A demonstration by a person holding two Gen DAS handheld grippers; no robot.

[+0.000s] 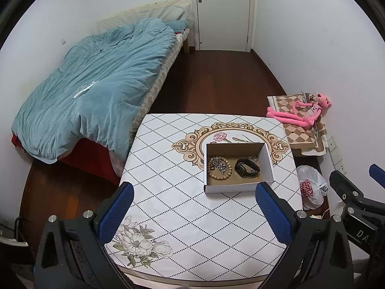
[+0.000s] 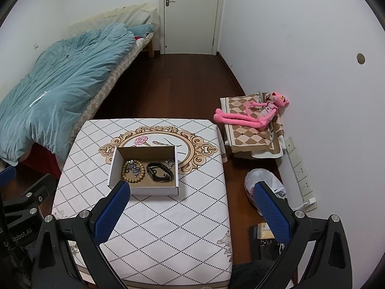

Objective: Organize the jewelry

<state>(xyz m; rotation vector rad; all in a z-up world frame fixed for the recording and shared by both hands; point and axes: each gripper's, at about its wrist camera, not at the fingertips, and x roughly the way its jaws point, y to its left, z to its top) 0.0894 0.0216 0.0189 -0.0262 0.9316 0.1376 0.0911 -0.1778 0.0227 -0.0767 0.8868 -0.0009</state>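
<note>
A small open cardboard box [image 1: 231, 187] [image 2: 144, 190] stands on the patterned table [image 1: 182, 216] [image 2: 168, 228]. Inside lie a wooden bead bracelet [image 1: 211, 172] [image 2: 125, 171] with a silver chain [image 1: 220, 165] [image 2: 134, 167] on it, a black wristband [image 1: 247, 168] [image 2: 160, 171], and a small silver piece [image 1: 253, 158] [image 2: 169, 161] at the back right. My left gripper [image 1: 195, 191] is open and empty, held above the table in front of the box. My right gripper [image 2: 191, 190] is open and empty, to the right of the box.
A bed with a blue duvet [image 1: 91, 91] [image 2: 55, 82] stands left. A pink plush toy [image 1: 303, 113] [image 2: 252, 115] lies on a checked mat by the right wall. A white plastic bag [image 1: 310, 187] [image 2: 264, 180] sits on the wooden floor. A closed door [image 1: 223, 12] is at the back.
</note>
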